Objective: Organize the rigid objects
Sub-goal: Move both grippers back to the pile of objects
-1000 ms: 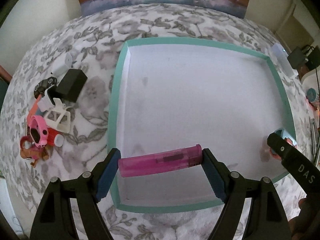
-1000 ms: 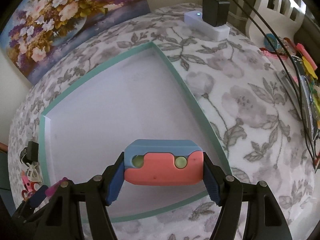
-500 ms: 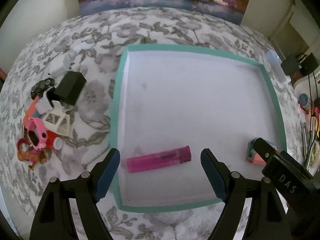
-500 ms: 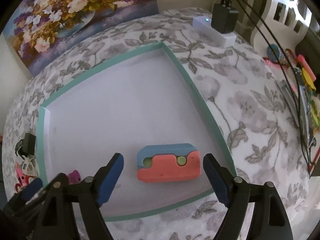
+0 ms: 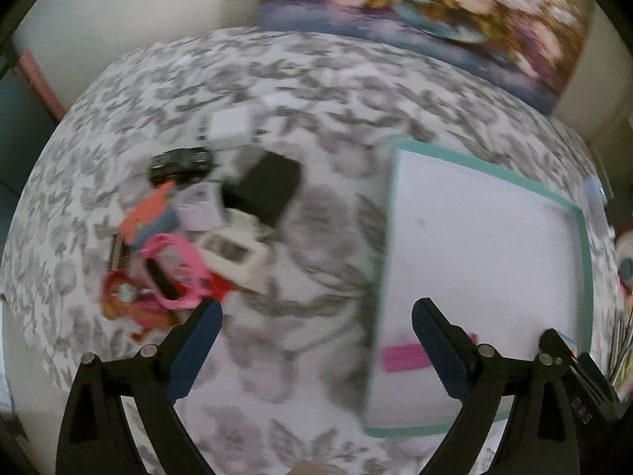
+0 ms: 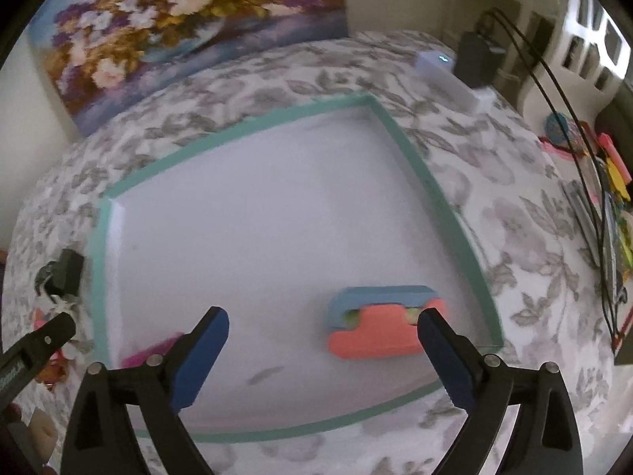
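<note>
With both tools gaping, empty: left tool [image 5: 314,330] should line up on black box [image 5: 266,190] in pile, probably easiest grab, view blurred; right tool [image 6: 322,340] clear of tray [image 6: 253,126].

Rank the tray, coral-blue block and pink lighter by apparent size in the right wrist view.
1. Tray
2. Coral-blue block
3. Pink lighter, though the gripper partly hides it, so its full size is unsure.

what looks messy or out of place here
The toys left of the teal-rimmed white tray sit in a jumbled heap, overlapping. Inside the tray, the pink lighter and the blue-and-coral block lie flat and apart.
</note>
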Demonstrator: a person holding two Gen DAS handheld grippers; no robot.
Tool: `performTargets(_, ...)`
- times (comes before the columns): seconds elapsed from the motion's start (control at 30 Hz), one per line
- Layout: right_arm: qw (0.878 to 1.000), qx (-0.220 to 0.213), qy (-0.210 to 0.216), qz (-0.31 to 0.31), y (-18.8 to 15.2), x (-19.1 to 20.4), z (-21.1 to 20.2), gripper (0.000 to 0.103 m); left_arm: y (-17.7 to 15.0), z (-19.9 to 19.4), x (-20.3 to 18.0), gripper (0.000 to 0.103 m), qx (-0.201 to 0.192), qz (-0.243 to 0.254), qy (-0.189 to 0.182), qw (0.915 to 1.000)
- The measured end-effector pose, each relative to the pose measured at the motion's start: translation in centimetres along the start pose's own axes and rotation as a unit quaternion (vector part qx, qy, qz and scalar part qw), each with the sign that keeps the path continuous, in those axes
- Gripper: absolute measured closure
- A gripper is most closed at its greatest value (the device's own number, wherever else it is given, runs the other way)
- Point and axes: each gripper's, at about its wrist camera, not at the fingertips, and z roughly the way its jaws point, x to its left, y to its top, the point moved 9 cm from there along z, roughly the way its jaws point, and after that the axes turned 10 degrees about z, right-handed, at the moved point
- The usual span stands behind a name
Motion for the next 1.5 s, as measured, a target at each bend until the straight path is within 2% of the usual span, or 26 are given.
performTargets(0.17,0.999,-0.007,0.044,-0.031,-0.9,5.1,-0.9,0.005,0.0,-0.6,6.2,0.006,-0.005,-0.045,0.026,0.9986)
performTargets(0.33,0.995,-0.007,0.077,-0.07,-2.5,10.3,-1.3,0.005,-0.9,-0.9,13.2,0.006,-0.003,-0.1,0.056,0.9934)
performTargets(0.43,0.99,0.0,0.1,-0.096,-4.2,13.9,-1.4,0.005,-1.9,-0.7,16.7,0.006,0.002,-0.139,0.054,0.9888)
performTargets(0.57,0.986,0.015,0.119,-0.119,-6.5,17.5,-1.2,0.005,-3.1,0.1,19.4,0.006,0.011,-0.173,0.054,0.9834)
performTargets(0.77,0.978,0.035,0.149,-0.143,-9.5,22.0,-0.9,0.005,-4.3,1.4,21.2,0.006,0.028,-0.192,0.038,0.9802)
performTargets(0.97,0.966,0.038,0.168,-0.195,-11.7,26.2,-0.6,0.005,-4.8,2.6,22.4,0.006,0.036,-0.214,0.014,0.976)
performTargets(1.27,0.952,0.028,0.148,-0.268,-13.8,29.0,0.9,0.006,-5.9,4.3,25.2,0.006,0.051,-0.257,0.01,0.9649)
performTargets(1.5,0.948,0.012,0.136,-0.288,-14.0,30.4,1.7,0.014,-6.1,4.8,26.0,0.006,0.055,-0.265,0.0,0.9626)
